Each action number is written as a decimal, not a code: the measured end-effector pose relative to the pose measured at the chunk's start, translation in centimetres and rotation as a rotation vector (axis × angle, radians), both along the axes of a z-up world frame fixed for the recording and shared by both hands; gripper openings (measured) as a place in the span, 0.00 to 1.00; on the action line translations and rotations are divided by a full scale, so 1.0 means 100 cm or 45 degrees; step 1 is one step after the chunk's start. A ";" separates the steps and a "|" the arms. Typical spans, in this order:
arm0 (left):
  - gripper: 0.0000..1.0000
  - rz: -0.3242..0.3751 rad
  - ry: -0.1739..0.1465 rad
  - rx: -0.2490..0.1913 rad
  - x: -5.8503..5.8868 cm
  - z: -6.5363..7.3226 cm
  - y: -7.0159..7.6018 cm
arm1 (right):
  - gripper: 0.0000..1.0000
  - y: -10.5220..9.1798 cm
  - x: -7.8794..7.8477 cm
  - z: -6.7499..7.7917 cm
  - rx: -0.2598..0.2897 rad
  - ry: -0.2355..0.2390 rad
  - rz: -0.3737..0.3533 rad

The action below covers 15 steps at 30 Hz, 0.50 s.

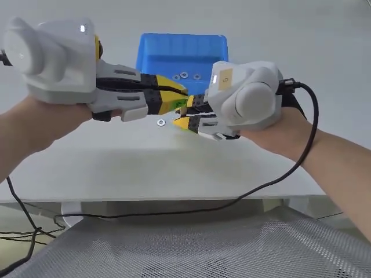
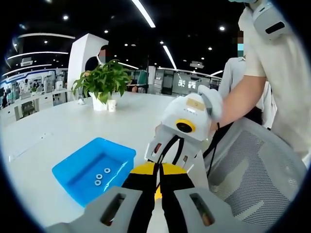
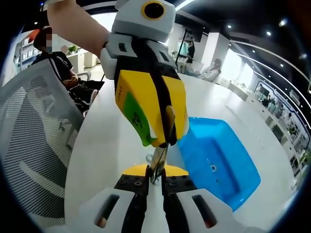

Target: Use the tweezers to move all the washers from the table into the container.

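**Tweezers pinched from both ends**

My left gripper (image 3: 163,138) and right gripper (image 3: 155,180) both look clamped on the thin steel tweezers (image 3: 159,158). I reckon that slick metal could twist or slip at release. One flat ring washer (image 1: 160,122) lies on the smooth white table (image 1: 116,168), near the glossy blue plastic container (image 1: 152,49)

The head view looks forward and down from over the near table (image 1: 116,168) edge towards the bin (image 1: 182,49). The left gripper (image 1: 184,98) and right gripper (image 1: 186,112) sit close under the lens, in front of the bin. The left gripper view looks along the bin's front, with the bin low on its left and the right gripper near and head-on. The right gripper view looks the opposite way, bin low on its right. The left gripper and tweezers (image 3: 160,155) are very near it. All three views share the bin.
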<state>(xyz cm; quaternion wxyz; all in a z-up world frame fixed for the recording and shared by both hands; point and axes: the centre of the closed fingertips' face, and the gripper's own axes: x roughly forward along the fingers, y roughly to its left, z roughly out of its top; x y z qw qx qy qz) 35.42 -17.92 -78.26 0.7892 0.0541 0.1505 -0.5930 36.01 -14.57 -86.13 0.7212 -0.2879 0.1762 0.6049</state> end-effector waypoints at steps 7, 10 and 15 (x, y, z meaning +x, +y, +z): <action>0.04 -0.003 -0.024 0.004 0.005 0.005 -0.002 | 0.10 0.000 0.003 0.006 0.018 0.008 -0.015; 0.04 -0.008 -0.032 0.011 0.007 0.008 -0.002 | 0.10 -0.001 0.005 0.008 0.021 0.008 -0.020; 0.04 -0.003 -0.040 0.000 0.012 0.015 -0.003 | 0.10 -0.002 0.010 0.016 0.035 0.011 -0.032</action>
